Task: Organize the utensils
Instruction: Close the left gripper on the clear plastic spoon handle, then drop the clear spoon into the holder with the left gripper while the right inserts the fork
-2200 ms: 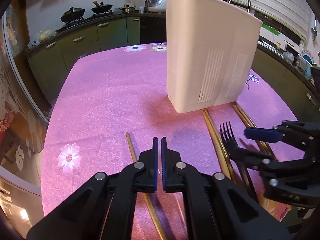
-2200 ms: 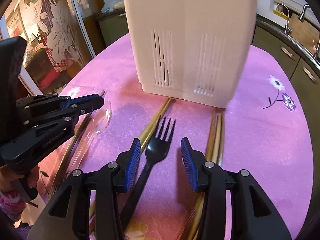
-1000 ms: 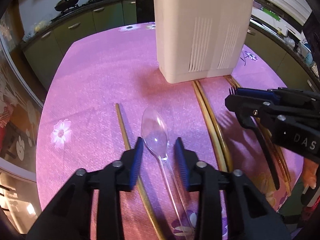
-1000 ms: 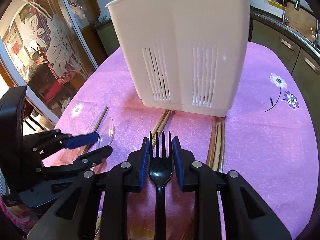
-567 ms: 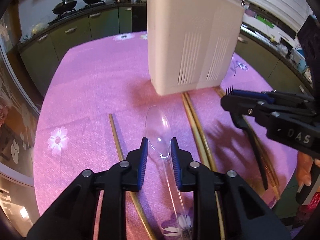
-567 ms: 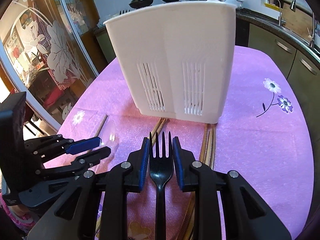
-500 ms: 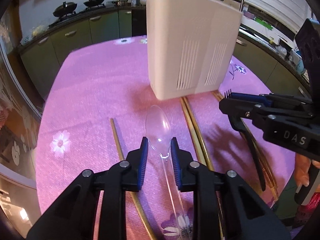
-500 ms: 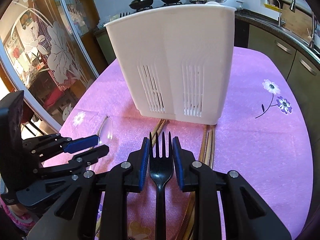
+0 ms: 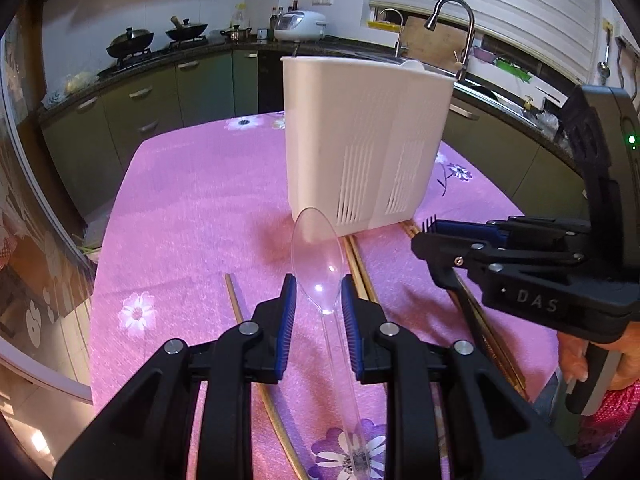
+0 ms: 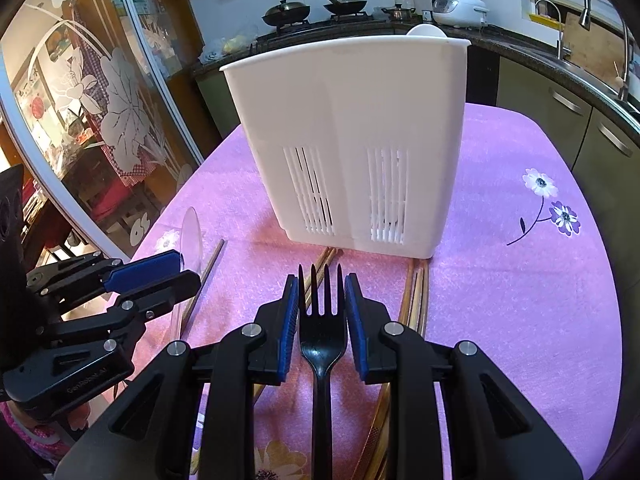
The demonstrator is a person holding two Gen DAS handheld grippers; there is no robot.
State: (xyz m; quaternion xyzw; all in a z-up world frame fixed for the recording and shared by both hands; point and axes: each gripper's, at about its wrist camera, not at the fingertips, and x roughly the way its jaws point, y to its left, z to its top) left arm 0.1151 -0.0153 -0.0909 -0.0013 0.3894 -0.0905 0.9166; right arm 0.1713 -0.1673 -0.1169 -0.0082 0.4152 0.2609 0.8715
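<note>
Between the blue pads of the left gripper (image 9: 318, 306) sits a clear plastic spoon (image 9: 318, 256), pinched at the neck with its bowl pointing forward at the white utensil holder (image 9: 362, 142) and its handle trailing back under the tool. The right gripper (image 10: 321, 314) is closed the same way on a black fork (image 10: 321, 320), tines toward the holder, handle running back between the fingers. Both tools seem lifted off the pink floral tablecloth (image 10: 520, 320), on the near side of the holder. Holding each utensil at the neck, lengthwise along the fingers, probably keeps it from swinging and lets it be tipped upright over the holder's open top.

Against the holder's near base lie several pairs of wooden chopsticks (image 10: 416, 292), their tips touching or almost touching its wall, and 1 single chopstick (image 9: 234, 300) lies to the holder's left, apart from the rest. They appear laid out in a row so each can be picked in turn. Vertical slots run down the holder's front, and something white and rounded (image 10: 426, 30) shows above its far rim. Judging by this, the step in hand is carrying spoon and fork up to the holder; the chopsticks remain to be collected.
</note>
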